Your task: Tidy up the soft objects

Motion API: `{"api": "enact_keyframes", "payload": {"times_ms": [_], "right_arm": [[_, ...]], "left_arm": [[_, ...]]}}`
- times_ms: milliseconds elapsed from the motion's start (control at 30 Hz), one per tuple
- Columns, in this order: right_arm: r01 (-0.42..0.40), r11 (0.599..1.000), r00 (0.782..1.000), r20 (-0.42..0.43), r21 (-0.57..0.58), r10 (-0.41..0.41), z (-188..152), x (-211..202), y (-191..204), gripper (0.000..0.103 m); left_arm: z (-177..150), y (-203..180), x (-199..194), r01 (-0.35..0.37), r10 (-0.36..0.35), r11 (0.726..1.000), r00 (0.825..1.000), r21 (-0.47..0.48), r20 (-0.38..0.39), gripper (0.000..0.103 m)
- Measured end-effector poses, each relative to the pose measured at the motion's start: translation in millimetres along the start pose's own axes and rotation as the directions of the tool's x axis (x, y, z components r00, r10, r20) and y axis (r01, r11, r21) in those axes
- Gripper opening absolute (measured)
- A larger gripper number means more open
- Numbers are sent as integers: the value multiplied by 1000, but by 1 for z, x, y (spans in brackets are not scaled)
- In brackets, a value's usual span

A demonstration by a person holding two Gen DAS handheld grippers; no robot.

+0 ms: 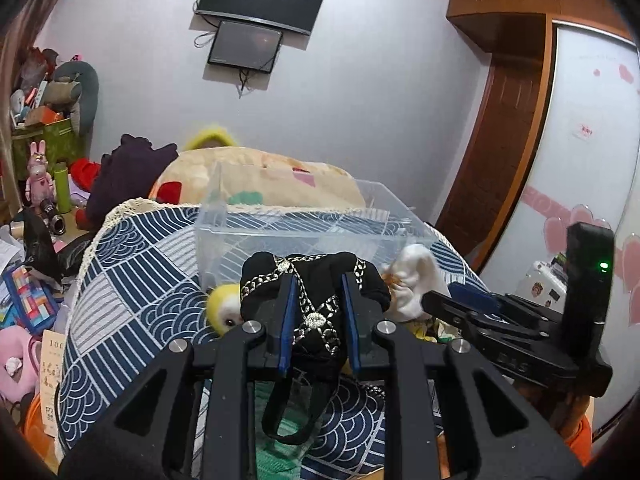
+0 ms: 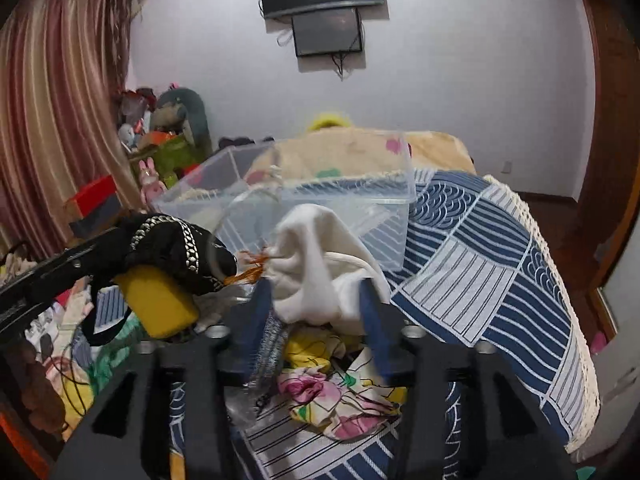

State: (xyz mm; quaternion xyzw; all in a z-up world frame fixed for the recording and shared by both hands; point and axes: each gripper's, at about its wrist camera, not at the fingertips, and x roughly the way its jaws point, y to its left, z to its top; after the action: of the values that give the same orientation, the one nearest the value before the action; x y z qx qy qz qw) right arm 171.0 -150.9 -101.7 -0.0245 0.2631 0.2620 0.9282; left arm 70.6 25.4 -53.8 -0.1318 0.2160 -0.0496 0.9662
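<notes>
A small black fabric bag with silver chain trim (image 1: pixel 312 300) is clamped between the two blue pads of the left gripper (image 1: pixel 318 322); its black strap hangs down in a loop below the jaws. In the right wrist view the same bag (image 2: pixel 176 252) is seen at the left, raised above the bed. A yellow plush toy with a dark eye (image 1: pixel 222 312) is seen just under the bag, touching it.

A white soft cloth pouch with a drawstring (image 2: pixel 316 264) is gripped between the blue fingers of the right gripper (image 2: pixel 316 304). The pouch is bunched and is held close to the near wall of a clear plastic storage box (image 2: pixel 360 196). Orange threads (image 2: pixel 252 270) are seen between the pouch and the black bag.

The clear box (image 1: pixel 304 232) stands on a blue and white patterned bed cover (image 2: pixel 492 264), behind both grippers. A floral cloth with pink flowers (image 2: pixel 340 404) lies on the cover below the right gripper.
</notes>
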Motion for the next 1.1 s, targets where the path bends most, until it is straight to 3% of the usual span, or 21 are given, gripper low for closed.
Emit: {"api": "enact_keyframes", "payload": {"times_ms": [200,433,567,633,733,800,1067,1100], "right_arm": [[-111,993,992,62,-24,113,6,-25,11,49],[-218,966,975,22,-141,223,-2,-18,50,49],[-221,961,975,-15,-164,222,-8,-4,59,47],[-219,962,976,-25,-165,218,-9,1,59,37],[-217,963,976,-23,-162,216,-10,3,57,31],[-219,962,976,-15,-165,219,-11,1,56,30],[-177,971,983,9,-160,181,-12,-8,48,27],[-176,972,984,11,-156,180,-11,-10,42,27]], "left_arm": [[6,0,-12,7,-6,1000,1000,-29,31,21],[6,-6,-13,31,-29,998,999,-48,30,21],[4,-11,-9,70,-69,996,998,-56,11,21],[2,-14,-8,78,-78,996,997,-52,4,21],[2,-19,-11,29,-29,1000,999,-11,19,19],[3,-21,-14,-2,2,1000,999,5,37,10],[6,1,-12,-55,56,998,998,-25,31,8],[4,4,-11,-70,71,997,997,-26,27,1]]}}
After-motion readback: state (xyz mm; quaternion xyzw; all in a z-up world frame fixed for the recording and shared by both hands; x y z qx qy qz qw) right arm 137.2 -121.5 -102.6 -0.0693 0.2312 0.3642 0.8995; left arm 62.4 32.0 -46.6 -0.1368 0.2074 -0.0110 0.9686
